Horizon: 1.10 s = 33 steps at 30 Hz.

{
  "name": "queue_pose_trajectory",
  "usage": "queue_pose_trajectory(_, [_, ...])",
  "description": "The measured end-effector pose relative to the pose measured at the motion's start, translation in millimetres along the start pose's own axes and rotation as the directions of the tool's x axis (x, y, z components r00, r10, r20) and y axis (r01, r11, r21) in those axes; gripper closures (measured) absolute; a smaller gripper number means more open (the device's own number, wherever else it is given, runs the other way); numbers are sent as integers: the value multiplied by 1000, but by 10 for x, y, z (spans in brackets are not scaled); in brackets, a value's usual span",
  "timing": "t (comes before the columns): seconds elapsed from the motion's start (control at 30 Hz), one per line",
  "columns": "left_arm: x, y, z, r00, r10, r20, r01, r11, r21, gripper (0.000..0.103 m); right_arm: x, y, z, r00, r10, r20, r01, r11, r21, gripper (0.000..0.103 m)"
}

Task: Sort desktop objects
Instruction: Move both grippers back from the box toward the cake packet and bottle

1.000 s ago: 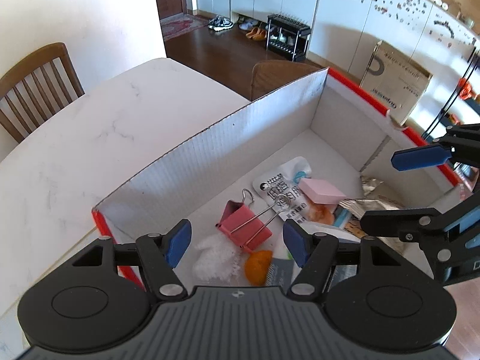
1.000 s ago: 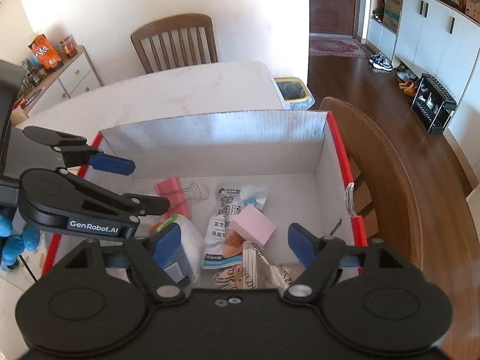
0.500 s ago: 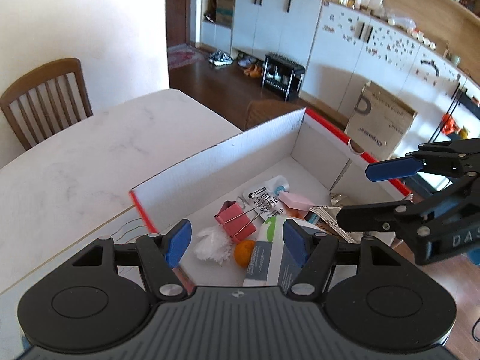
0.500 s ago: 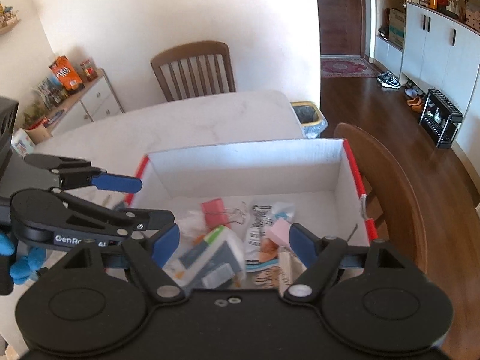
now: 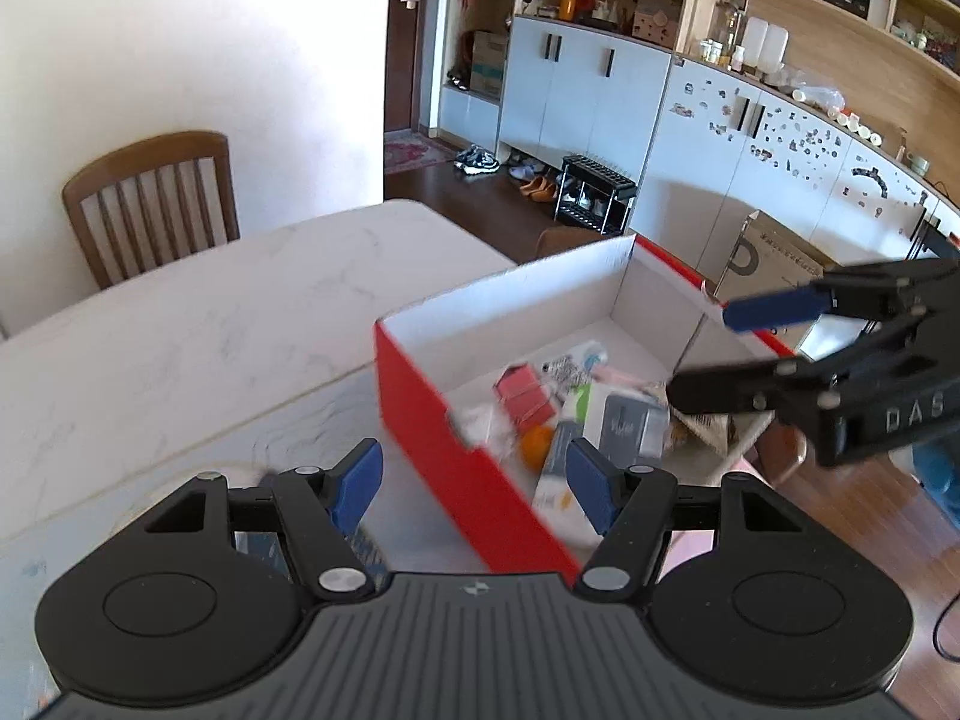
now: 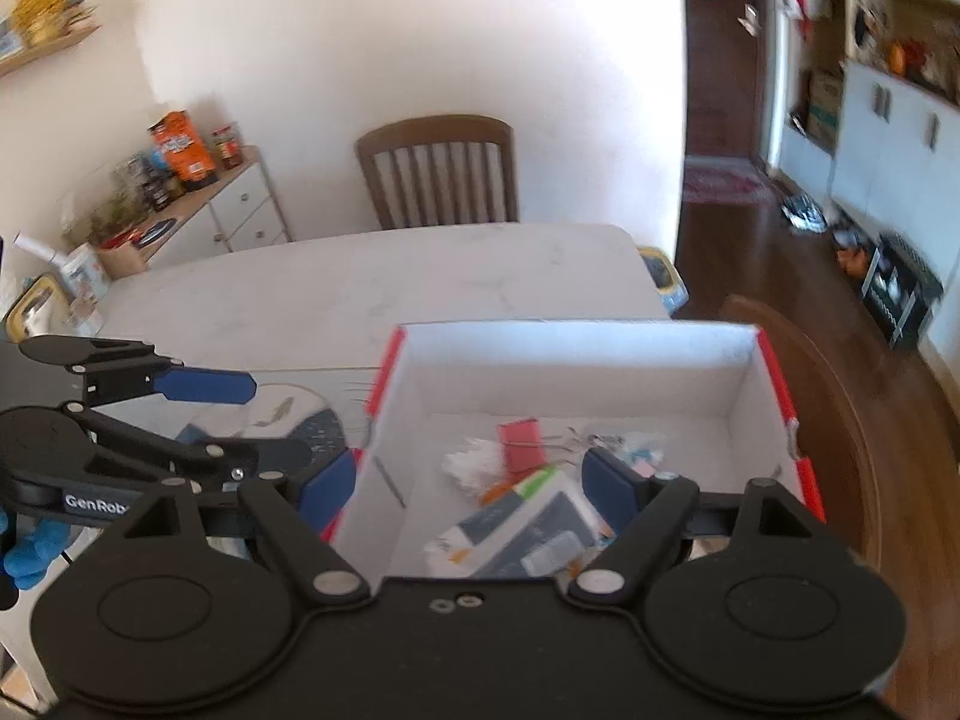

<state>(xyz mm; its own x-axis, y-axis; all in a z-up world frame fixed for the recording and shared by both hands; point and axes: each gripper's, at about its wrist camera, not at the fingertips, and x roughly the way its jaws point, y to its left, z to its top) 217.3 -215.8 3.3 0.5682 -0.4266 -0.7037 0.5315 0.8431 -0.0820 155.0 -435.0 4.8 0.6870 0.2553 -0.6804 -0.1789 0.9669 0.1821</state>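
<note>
- The left hand-held gripper [image 5: 474,483] hangs above the near left corner of the red cardboard box [image 5: 456,474], its blue-padded jaws spread wide with nothing between them.
- The right hand-held gripper [image 6: 468,492] hangs over the near side of the same box, jaws also spread wide and holding nothing.
- In the left wrist view the right hand-held gripper shows at the right edge, over the far right side of the box.
- The box stands open on the white marble counter [image 5: 198,330], near its right edge; its outer walls are red, its inner walls white.
- Inside lie a pink binder clip [image 6: 521,443], a wad of white crumpled plastic [image 6: 471,461], a small orange item [image 5: 536,447] and a grey-and-white carton [image 6: 528,525] with a green patch, all blurred.
- The carton lies tilted at the near side of the box; the binder clip lies beyond it, just beside the white wad.
- A round mat with a dark blue pattern [image 6: 300,426] lies on the counter left of the box, under the left hand-held gripper.
- A wooden chair [image 6: 438,171] stands at the far side of the counter.
</note>
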Motion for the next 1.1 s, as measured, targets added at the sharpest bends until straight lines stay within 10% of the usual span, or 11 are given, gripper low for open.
queue_pose_trajectory(1.1, [-1049, 1299, -1216, 992, 123, 24, -121, 990, -68, 1, 300, 2081, -563, 987, 152, -50, -157, 982, -107, 7])
